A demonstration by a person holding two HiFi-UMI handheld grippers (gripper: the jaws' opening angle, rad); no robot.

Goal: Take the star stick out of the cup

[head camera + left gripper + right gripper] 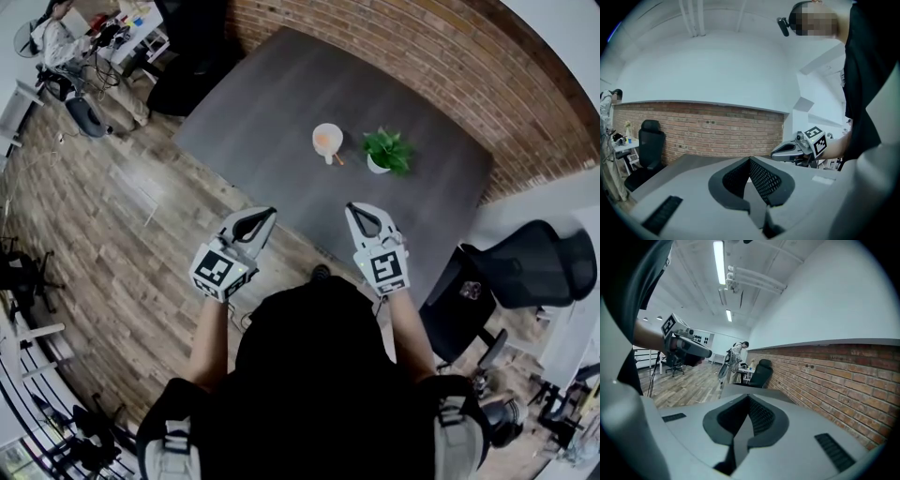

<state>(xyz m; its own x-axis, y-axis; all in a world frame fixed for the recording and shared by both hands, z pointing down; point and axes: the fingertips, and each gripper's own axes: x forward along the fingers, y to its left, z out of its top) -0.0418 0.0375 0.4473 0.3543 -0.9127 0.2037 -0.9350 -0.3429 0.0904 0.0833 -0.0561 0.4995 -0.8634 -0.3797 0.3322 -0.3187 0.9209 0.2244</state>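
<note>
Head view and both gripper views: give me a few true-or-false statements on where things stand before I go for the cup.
1. The left gripper and the right gripper are both shut and hold nothing. True.
2. The cup stands to the right of the potted plant in the head view. False: it stands to the plant's left.
3. The right gripper grips the cup. False: it is near the table's near edge, well apart from the cup.
4. Cup and plant both stand on the grey table. True.
</note>
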